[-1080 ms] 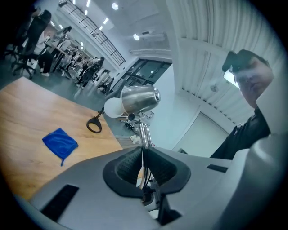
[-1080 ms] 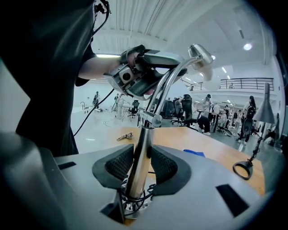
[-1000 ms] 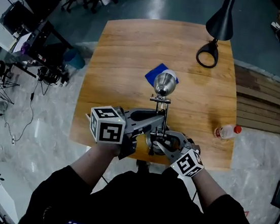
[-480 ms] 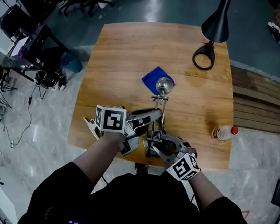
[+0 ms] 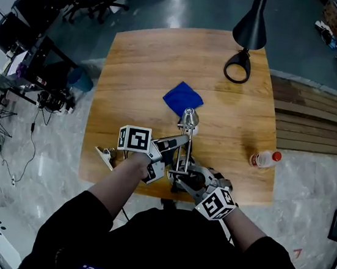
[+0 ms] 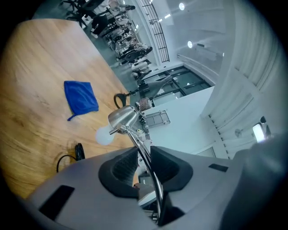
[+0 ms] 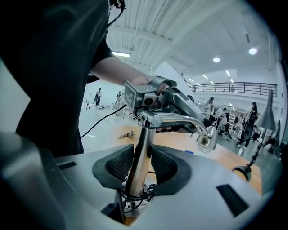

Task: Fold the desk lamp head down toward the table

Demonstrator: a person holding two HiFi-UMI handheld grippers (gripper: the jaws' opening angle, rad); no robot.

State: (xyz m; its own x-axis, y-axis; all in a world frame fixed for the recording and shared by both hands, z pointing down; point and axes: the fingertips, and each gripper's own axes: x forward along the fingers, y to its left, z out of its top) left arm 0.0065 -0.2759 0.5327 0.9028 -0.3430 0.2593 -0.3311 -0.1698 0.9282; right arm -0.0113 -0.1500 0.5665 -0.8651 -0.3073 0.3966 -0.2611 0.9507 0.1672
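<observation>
While the right gripper (image 5: 182, 179) clamps the lamp post (image 7: 138, 155) at the table's (image 5: 142, 53) near edge, the left gripper (image 5: 178, 143) is opening round the arm (image 6: 146, 155) (no squeeze); the lamp head (image 5: 188, 118) lies ahead, toward the far edge.

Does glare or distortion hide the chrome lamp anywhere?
Head view: dim but even and sharp; lamp head small yet clear. Left gripper view: strong fisheye bend, dark corners, bulb washed out white. Right gripper view: bright streaks on the chrome lamp post, background bright.
</observation>
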